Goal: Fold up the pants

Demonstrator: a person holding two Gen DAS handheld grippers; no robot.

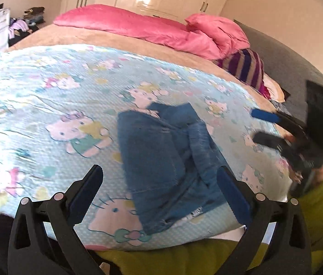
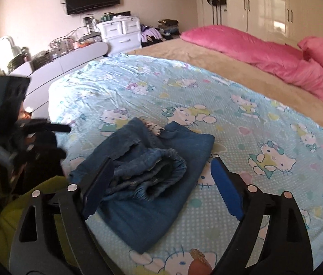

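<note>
Blue denim pants (image 1: 161, 151) lie folded into a compact bundle on the light-blue cartoon-cat sheet (image 1: 46, 105). In the right wrist view the pants (image 2: 147, 183) show the elastic waistband on top of the fold. My left gripper (image 1: 159, 181) is open and empty, hovering above the near end of the pants. My right gripper (image 2: 161, 174) is open and empty, its jaws wide on either side of the bundle without touching it. The right gripper also shows in the left wrist view (image 1: 258, 126), and the left gripper in the right wrist view (image 2: 58, 137), blurred.
A pink duvet (image 1: 152, 29) and a striped cloth (image 1: 244, 66) lie at the far side of the bed. A yellow-green cloth (image 1: 184, 256) hangs at the near edge. A white drawer unit (image 2: 120, 34) and a curved desk (image 2: 58, 66) stand beyond the bed.
</note>
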